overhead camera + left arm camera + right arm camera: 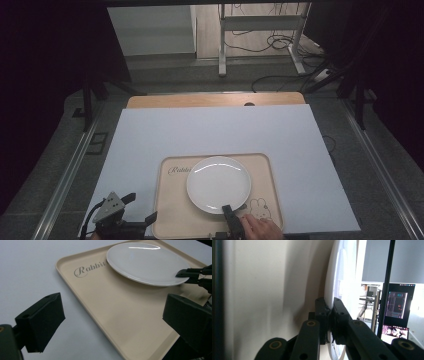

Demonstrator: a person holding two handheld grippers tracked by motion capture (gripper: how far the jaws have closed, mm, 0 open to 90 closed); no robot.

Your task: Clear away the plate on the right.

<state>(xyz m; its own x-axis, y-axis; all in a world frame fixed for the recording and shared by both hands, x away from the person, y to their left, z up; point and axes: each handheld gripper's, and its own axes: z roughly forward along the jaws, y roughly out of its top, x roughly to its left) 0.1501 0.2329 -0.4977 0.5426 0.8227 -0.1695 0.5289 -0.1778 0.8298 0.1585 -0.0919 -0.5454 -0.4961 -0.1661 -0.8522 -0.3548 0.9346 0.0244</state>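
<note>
— Right gripper (227, 209) first: we have it clamped on the near rim of the white plate (218, 183), one jaw over the rim and one under it. In the right gripper view the two black jaws stand pressed together on the thin white edge (329, 315).

— And where does the plate sit?

— On the beige tray (172, 220), towards its far right part, just beside the "Rabbit" lettering (86, 270) and beyond the small rabbit drawing (259, 207). From the left gripper view the plate's near edge (150, 282) looks a touch raised off the tray, though we cannot say for sure.

— What about our left gripper (135, 207)?

— It hangs off the tray's near left corner, jaws wide apart, holding nothing. Its view looks across the tray floor at the plate, and we see the right gripper (190, 273) biting the rim from the far side.

— So which way does the next move run?

— We judge it turns on this: the plate stretches away from the right gripper, straight out towards the far edge of the tray, so all its weight hangs beyond the pinch. The right hand (260, 227) is the one on it; the left is well apart from the plate, across the tray's bare half. Any lift should stay level, or the plate may pivot in the jaws.
</note>
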